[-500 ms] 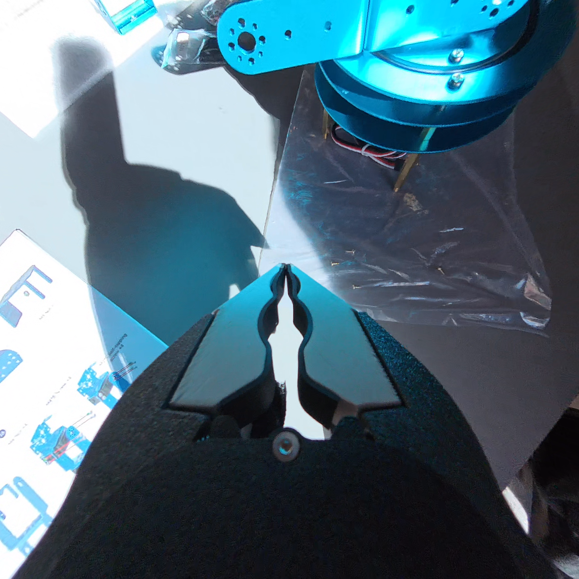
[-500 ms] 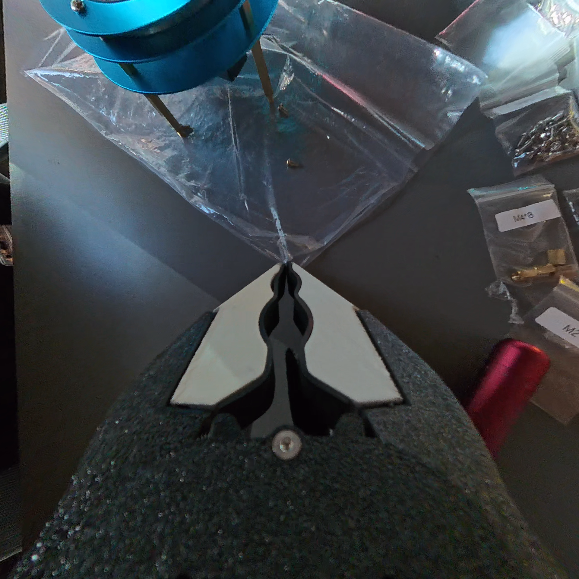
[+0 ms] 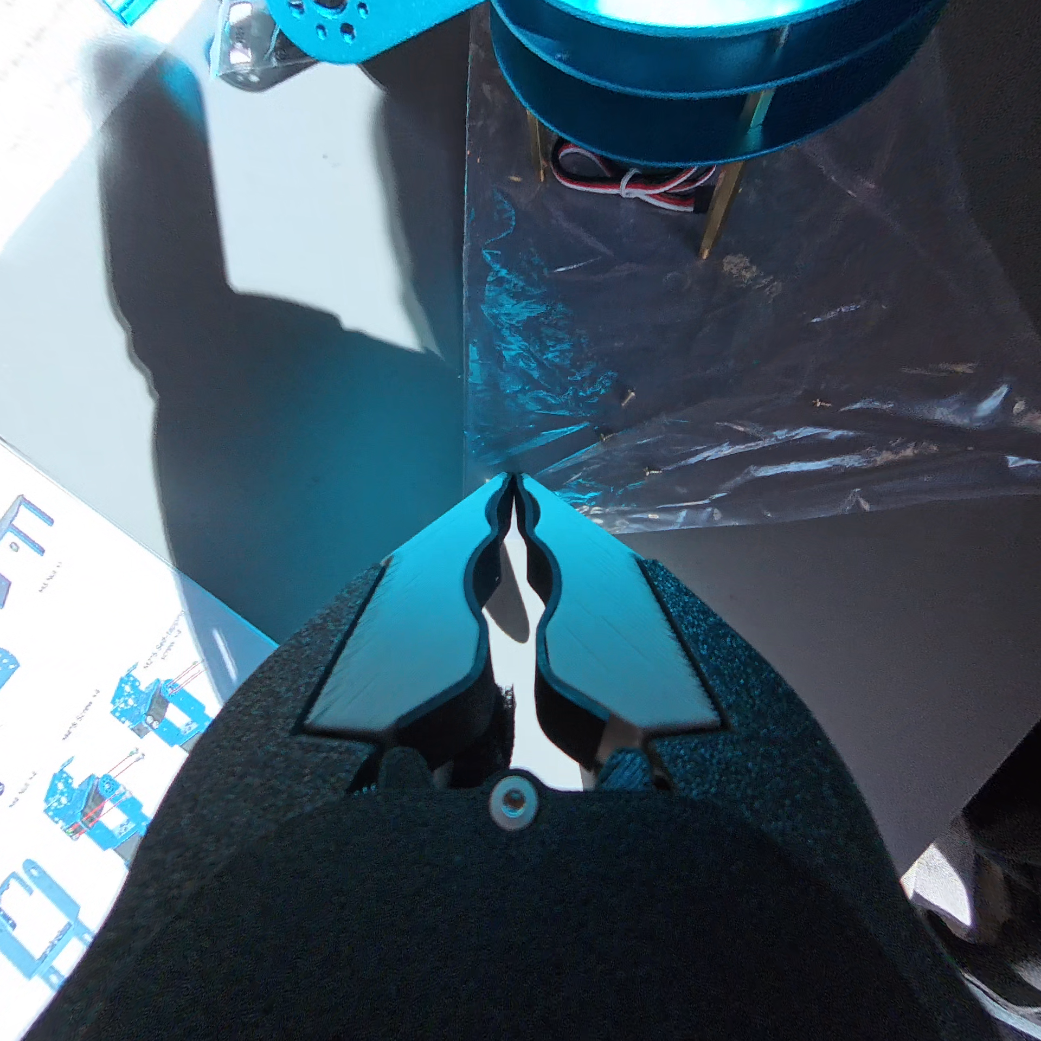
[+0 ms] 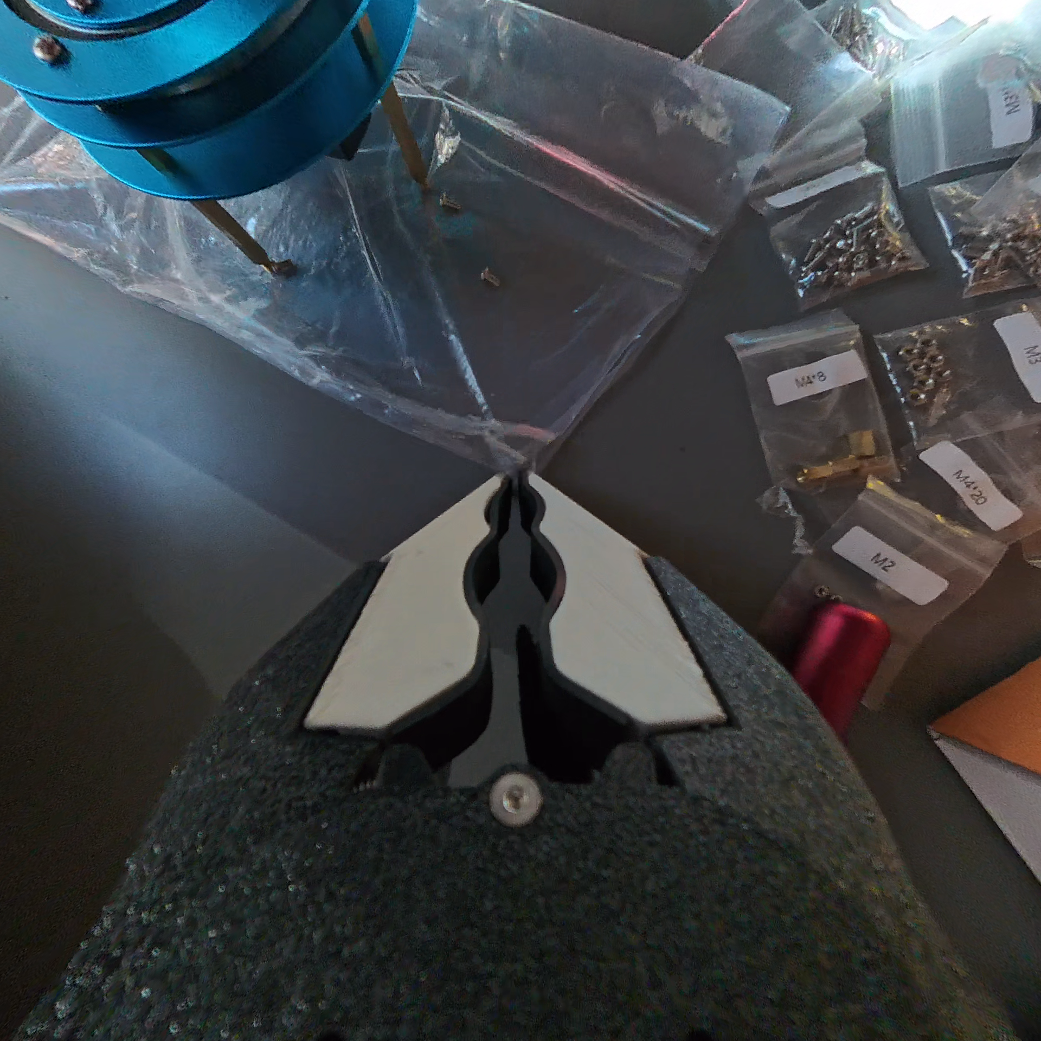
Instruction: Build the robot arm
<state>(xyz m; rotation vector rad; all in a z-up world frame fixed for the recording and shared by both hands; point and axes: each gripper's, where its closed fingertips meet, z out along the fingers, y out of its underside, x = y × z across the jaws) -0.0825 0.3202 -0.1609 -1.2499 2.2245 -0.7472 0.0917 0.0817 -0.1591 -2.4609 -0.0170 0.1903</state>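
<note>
Left wrist view: left tool (image 3: 514, 479) has its jaws pressed together on a corner of the clear plastic bag (image 3: 732, 366), the film drawn up into a taut ridge from the tips. Bag lies flat otherwise on the dark desk (image 3: 788, 648), with a few tiny brass screws (image 3: 626, 395) scattered on or in it; cannot tell which. Blue round metal assembly (image 3: 704, 84) stands on brass standoffs (image 3: 715, 208) on the far part of the bag, red-white-black wires (image 3: 636, 183) bundled beneath it. Printed sheet with blue part drawings (image 3: 67, 704) lies at the desk's left edge, half in bright sun. Right wrist view: right tool (image 4: 515, 479) is likewise closed, pinching another corner of the same bag (image 4: 535, 253), creases fanning out from the grip. Two small screws (image 4: 487, 276) sit loose near the middle of the film; the blue assembly (image 4: 197, 84) stands at the far left, one standoff foot (image 4: 281, 267) planted on the plastic. Small zip bags of hardware (image 4: 817, 405) with white labels are crowded along the right side of the desk, a red cylinder (image 4: 839, 653) just beside them, near the tool. Progress reading: both corners are gripped and lifted slightly; the assembly's weight is not yet off the bag, and the screws are uncollected.
</note>
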